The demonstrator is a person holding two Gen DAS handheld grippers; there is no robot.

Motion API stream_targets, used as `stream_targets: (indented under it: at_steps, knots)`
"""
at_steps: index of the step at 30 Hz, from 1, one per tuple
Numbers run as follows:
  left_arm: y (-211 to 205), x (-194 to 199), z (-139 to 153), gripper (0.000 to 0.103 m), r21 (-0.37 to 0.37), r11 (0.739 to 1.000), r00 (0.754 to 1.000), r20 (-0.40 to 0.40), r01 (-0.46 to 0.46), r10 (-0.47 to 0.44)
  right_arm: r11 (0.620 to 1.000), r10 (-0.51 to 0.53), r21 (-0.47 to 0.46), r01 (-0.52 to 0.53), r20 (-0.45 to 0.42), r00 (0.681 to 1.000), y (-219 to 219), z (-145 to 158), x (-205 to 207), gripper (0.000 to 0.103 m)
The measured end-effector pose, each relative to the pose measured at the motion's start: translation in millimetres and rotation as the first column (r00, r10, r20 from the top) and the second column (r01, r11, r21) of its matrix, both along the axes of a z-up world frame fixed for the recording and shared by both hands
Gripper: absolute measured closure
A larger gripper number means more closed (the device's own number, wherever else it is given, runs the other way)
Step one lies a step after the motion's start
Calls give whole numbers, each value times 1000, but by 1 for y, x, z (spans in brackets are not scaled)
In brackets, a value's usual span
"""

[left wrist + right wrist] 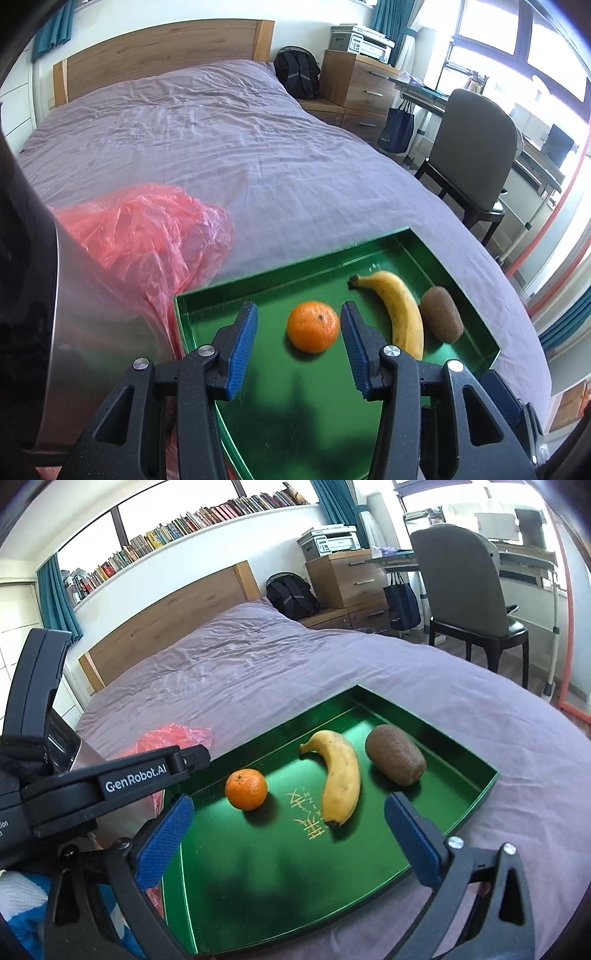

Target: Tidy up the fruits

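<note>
A green tray point(280, 273) point(476, 790) lies on the bed. In it lie an orange point(313, 326) point(246, 789), a yellow banana point(400, 310) point(338, 777) and a brown kiwi point(442, 314) point(396, 754), side by side. My left gripper point(299, 328) is open above the tray, its blue pads point(242, 350) either side of the orange without touching it. My right gripper point(288, 834) is open and empty above the tray's near part. The left gripper's black body point(110, 779) shows at left in the right wrist view.
A crumpled red plastic bag point(147, 229) point(173, 734) lies on the purple bedsheet point(221, 140) left of the tray. A shiny metal object point(96, 325) stands at the left. A chair point(476, 147) and desk stand beyond the bed's right edge.
</note>
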State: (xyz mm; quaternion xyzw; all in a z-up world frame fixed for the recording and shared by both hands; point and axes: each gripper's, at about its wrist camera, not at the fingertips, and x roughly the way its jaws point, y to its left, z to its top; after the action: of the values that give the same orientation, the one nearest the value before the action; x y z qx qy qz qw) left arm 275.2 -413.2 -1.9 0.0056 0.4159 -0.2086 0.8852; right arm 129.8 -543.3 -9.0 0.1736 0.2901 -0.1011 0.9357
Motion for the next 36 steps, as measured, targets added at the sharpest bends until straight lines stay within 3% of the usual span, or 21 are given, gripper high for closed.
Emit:
stream_targets:
  at_steps: [9, 17, 22, 30, 36]
  knots:
    - [-12, 21, 11, 62, 20, 998, 997, 43, -58, 57, 993, 77, -95, -76, -3, 997, -10, 23, 36, 0]
    - [-10, 32, -1, 61, 37, 995, 995, 39, -92, 90, 982, 67, -174, -76, -60, 996, -36, 15, 66, 0]
    - [-10, 30, -12, 61, 39, 994, 995, 22, -99, 98, 986, 84, -138, -97, -97, 992, -49, 11, 78, 0]
    - [-6, 30, -17, 61, 35, 991, 991, 12, -131, 131, 996, 73, -49, -77, -76, 994, -51, 9, 90, 0]
    - [-2, 30, -21, 61, 33, 990, 991, 9, -135, 135, 997, 60, -51, -65, -95, 994, -51, 0, 99, 0]
